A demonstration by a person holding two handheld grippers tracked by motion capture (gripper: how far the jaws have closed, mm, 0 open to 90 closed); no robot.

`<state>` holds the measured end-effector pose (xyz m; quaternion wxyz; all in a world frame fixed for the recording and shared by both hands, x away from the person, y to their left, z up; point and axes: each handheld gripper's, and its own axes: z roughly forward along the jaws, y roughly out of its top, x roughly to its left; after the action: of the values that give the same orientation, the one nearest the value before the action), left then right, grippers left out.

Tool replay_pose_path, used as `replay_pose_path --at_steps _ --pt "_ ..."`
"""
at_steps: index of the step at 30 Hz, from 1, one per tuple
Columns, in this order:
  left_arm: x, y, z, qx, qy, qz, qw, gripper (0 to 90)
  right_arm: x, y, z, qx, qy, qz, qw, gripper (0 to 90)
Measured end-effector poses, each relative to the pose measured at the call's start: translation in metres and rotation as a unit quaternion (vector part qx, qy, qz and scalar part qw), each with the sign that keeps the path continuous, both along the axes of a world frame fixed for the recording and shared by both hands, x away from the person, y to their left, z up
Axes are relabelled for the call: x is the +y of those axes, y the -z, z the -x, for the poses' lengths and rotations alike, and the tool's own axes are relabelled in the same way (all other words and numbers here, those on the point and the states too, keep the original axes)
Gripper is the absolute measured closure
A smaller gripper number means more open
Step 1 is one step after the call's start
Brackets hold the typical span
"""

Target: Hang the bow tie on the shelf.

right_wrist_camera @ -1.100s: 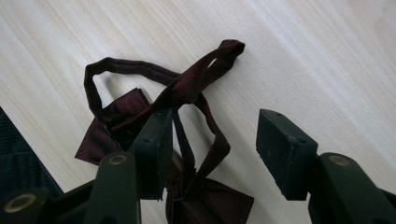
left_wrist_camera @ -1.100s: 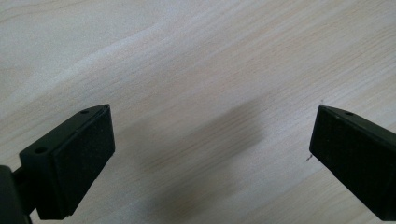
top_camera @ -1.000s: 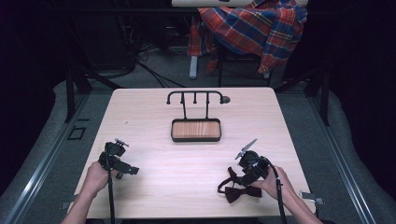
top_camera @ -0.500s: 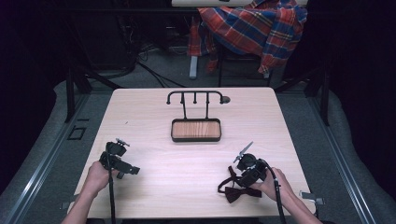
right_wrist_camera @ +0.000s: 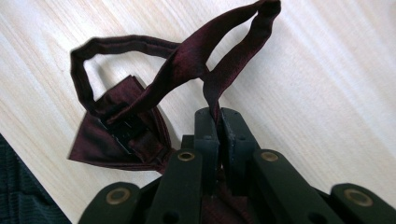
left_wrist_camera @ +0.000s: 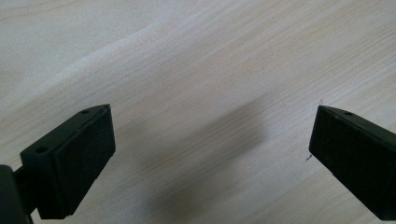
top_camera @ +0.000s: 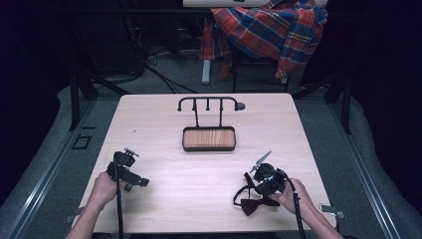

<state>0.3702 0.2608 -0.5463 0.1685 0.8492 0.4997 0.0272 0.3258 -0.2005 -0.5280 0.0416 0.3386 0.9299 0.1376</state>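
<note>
A dark maroon bow tie (top_camera: 255,203) lies near the table's front right edge, its strap looping up off the wood. My right gripper (top_camera: 254,185) is shut on that strap (right_wrist_camera: 212,93); the bow (right_wrist_camera: 119,140) rests on the table just left of the jaws in the right gripper view. My left gripper (top_camera: 130,175) sits low over bare wood at the front left, jaws wide apart (left_wrist_camera: 212,140) with nothing between them. A black hook rack (top_camera: 208,102) rises behind a wooden tray (top_camera: 208,139) at the table's centre back.
A plaid shirt (top_camera: 268,30) hangs over a chair beyond the table's far edge. Cables lie on the floor behind. A dark cloth edge (right_wrist_camera: 23,196) shows at the right gripper view's lower left, past the table edge.
My right gripper has drawn slightly toward the front edge and tilted down, keeping its hold on the bow tie strap. The left gripper has stayed put.
</note>
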Motion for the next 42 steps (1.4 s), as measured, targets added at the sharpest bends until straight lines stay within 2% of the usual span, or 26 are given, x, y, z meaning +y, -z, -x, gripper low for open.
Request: replay_pose_path --at_steps 4,7,10,13,16,18,20,29,33,40,42 --pt "0.000 0.000 0.000 0.000 -0.001 0.000 1.0000 0.4 0.000 -0.006 0.002 -0.015 0.000 0.000 0.9999 86.2" --pt "0.000 0.000 0.000 -0.002 -0.001 -0.001 1.0000 0.4 -0.001 -0.009 0.003 -0.030 0.007 -0.017 0.9994 86.3" --pt "0.000 0.000 0.000 -0.002 -0.004 0.001 1.0000 0.4 -0.003 -0.014 0.003 -0.039 0.005 -0.017 0.9991 86.4" --pt "0.000 0.000 0.000 -0.002 0.000 -0.001 1.0000 0.5 -0.004 -0.019 0.004 -0.050 0.010 -0.027 0.9983 86.5" --pt "0.000 -0.001 0.000 -0.002 0.000 0.000 1.0000 0.5 -0.005 -0.023 0.006 -0.061 0.006 -0.017 0.9980 86.5" --pt "0.000 -0.001 0.000 -0.002 0.000 0.000 1.0000 0.5 -0.004 -0.023 0.007 -0.066 0.009 -0.022 0.9975 86.6" --pt "0.000 -0.001 0.000 -0.004 -0.001 -0.002 1.0000 0.5 -0.004 -0.027 0.009 -0.077 0.002 -0.012 0.9969 86.6" --pt "0.000 -0.001 0.000 -0.004 0.000 0.000 1.0000 0.5 -0.003 -0.033 0.009 -0.097 0.004 -0.019 0.9951 86.6" --pt "-0.002 0.000 0.000 0.000 0.001 0.002 1.0000 0.5 -0.004 -0.038 0.008 -0.115 0.002 -0.008 0.9934 86.6" --pt "-0.002 -0.003 0.001 -0.009 0.005 0.001 0.9999 0.4 -0.005 -0.041 0.005 -0.128 0.007 -0.005 0.9918 86.7" --pt "-0.002 -0.003 0.001 -0.009 0.005 0.002 0.9999 0.4 -0.004 -0.043 0.005 -0.132 0.009 -0.010 0.9912 86.7"
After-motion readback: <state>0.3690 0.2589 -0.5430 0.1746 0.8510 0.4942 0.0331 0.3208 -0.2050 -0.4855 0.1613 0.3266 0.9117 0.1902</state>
